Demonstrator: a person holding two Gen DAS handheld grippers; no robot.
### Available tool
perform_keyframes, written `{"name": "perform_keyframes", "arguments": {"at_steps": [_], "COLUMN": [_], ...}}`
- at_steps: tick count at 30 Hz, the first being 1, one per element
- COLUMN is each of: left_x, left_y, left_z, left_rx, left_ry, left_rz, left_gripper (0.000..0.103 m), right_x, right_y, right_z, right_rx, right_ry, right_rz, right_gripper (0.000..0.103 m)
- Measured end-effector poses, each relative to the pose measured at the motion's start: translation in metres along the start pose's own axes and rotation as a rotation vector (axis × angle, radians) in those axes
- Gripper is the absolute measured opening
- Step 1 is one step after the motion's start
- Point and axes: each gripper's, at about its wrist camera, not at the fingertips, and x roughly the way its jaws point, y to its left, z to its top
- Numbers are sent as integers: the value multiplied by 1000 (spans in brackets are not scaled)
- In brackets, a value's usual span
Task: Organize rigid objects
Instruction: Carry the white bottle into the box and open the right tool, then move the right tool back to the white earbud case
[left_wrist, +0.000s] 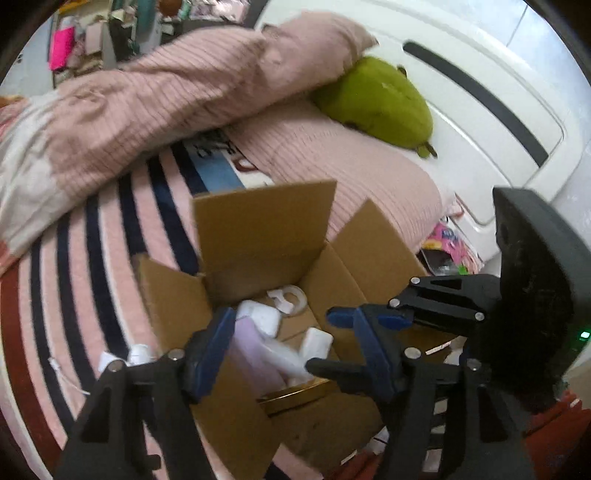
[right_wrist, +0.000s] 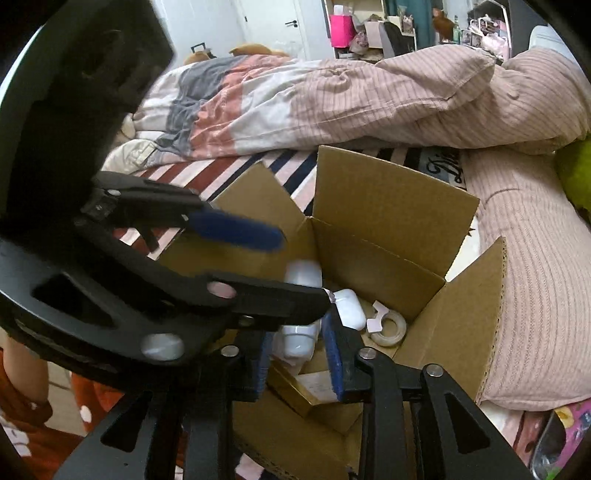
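An open cardboard box (left_wrist: 258, 229) (right_wrist: 391, 206) sits on the bed. Inside lie a tape roll (left_wrist: 290, 297) (right_wrist: 388, 326), a white case (left_wrist: 260, 317) (right_wrist: 351, 308), a white bottle (right_wrist: 301, 306), a pale purple item (left_wrist: 251, 354) and a gold-edged box (left_wrist: 295, 395) (right_wrist: 299, 391). My left gripper (left_wrist: 295, 354) is open over the box, empty. My right gripper (right_wrist: 299, 362) hovers over the box with its jaws apart around the white bottle's lower end; contact is unclear. The right gripper also shows in the left wrist view (left_wrist: 369, 317).
A striped sheet (left_wrist: 92, 258), pink duvet (left_wrist: 147, 92) (right_wrist: 369, 96) and pink pillow (right_wrist: 535, 277) surround the box. A green plush (left_wrist: 380, 99) lies by the white headboard (left_wrist: 480, 74). A small white item (left_wrist: 138, 354) lies on the sheet left of the box.
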Motion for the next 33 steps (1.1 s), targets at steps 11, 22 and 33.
{"name": "perform_keyframes", "arguments": {"at_steps": [11,22,33], "left_x": [-123,-137,-102], "left_y": [93,184,226], "left_z": [-61,-151,-182], "left_rx": [-109,-251,-342], "left_ry": [-211,-208,-165], "left_rz": [243,327,260], "left_gripper": [73,73,73], "right_x": [-7,96,177], "right_y": [94,187,124], "right_z": [32,37,17], "right_rx": [-169,-215,64], "right_ry": [-171,-1,46], "right_rz": [115,146,-203], "right_gripper": [32,45,49]}}
